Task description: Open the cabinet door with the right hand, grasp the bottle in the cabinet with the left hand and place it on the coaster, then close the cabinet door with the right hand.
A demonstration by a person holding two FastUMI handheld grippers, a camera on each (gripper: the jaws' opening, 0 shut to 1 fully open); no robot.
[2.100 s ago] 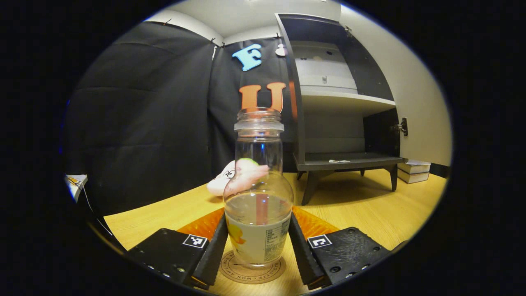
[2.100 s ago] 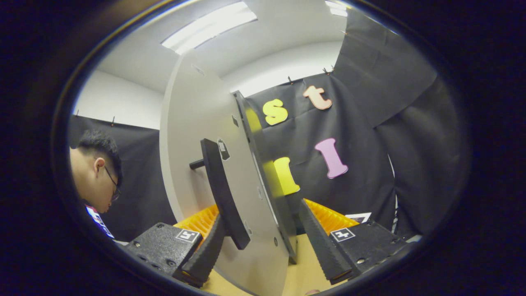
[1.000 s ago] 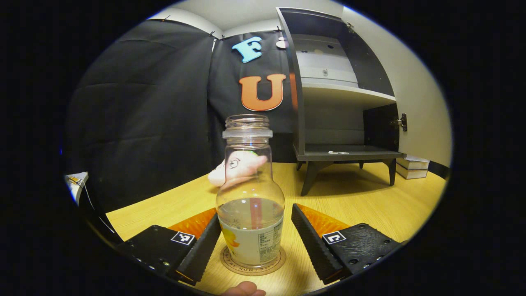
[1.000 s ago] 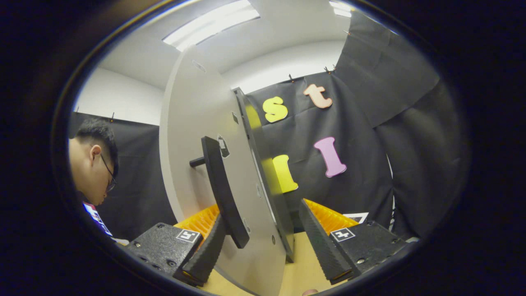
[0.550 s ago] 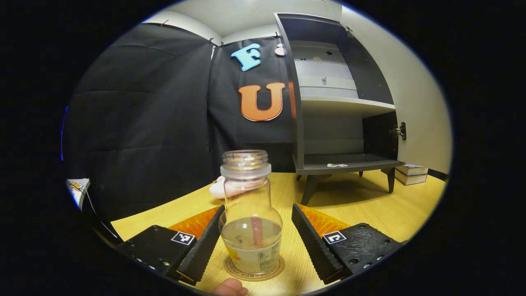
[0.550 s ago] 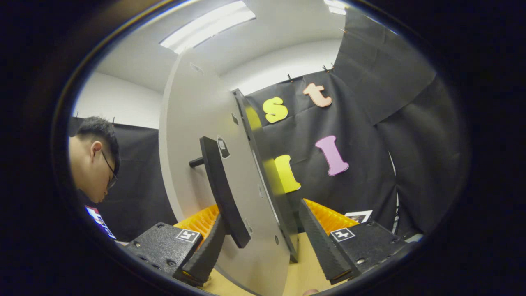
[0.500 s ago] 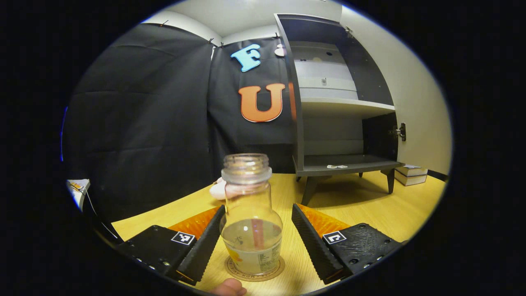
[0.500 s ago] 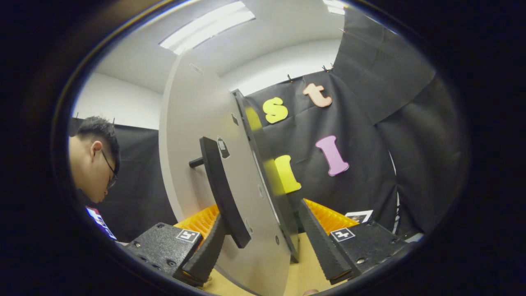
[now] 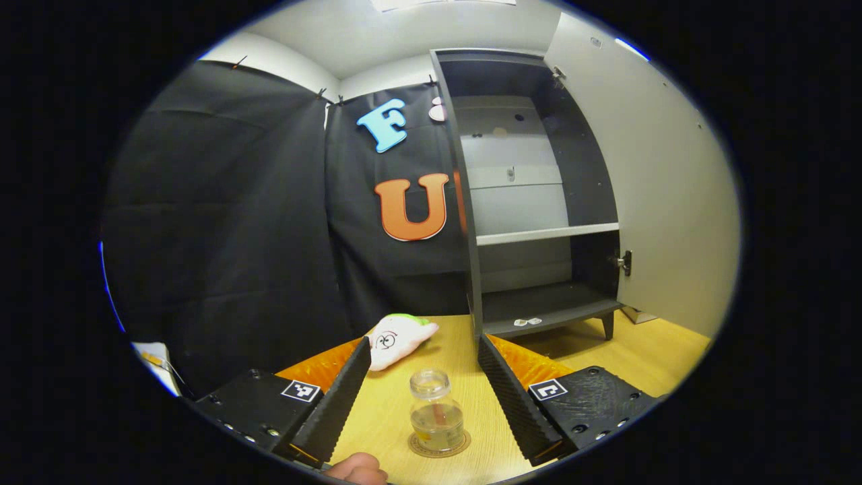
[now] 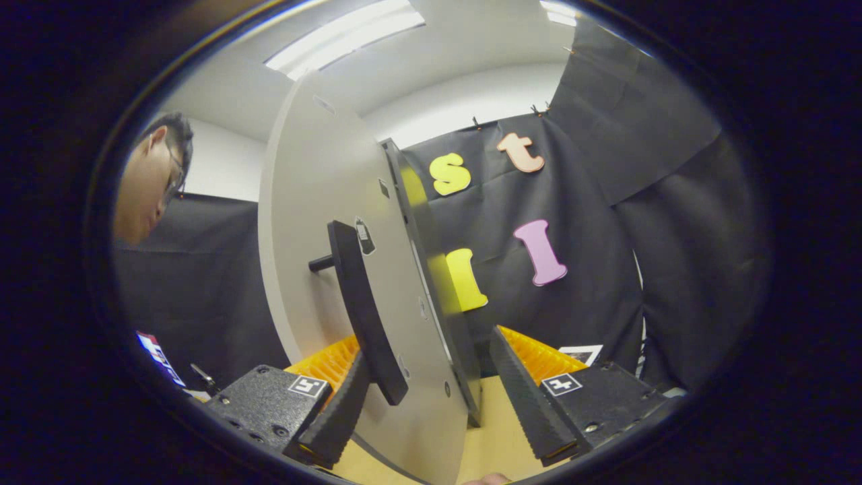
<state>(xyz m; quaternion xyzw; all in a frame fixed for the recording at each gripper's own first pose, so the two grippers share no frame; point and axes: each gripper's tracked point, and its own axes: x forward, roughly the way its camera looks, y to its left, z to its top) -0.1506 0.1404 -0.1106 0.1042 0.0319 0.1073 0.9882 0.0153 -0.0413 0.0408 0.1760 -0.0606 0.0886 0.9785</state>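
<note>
The small clear glass bottle (image 9: 436,411) stands upright on the round cork coaster (image 9: 439,444), well apart from the released left gripper (image 9: 423,387). The right gripper (image 10: 431,397) straddles the white cabinet door (image 10: 316,222), jaws apart. To close it well, it should push near the black bar handle (image 10: 360,310), slowly and evenly.

left tool (image 9: 424,397): black ribbed fingers, orange ridged backing, black screwed blocks, white square marker tags | right tool (image 10: 431,404): same black-orange build, same tags | person (image 10: 151,182): glasses worn
</note>
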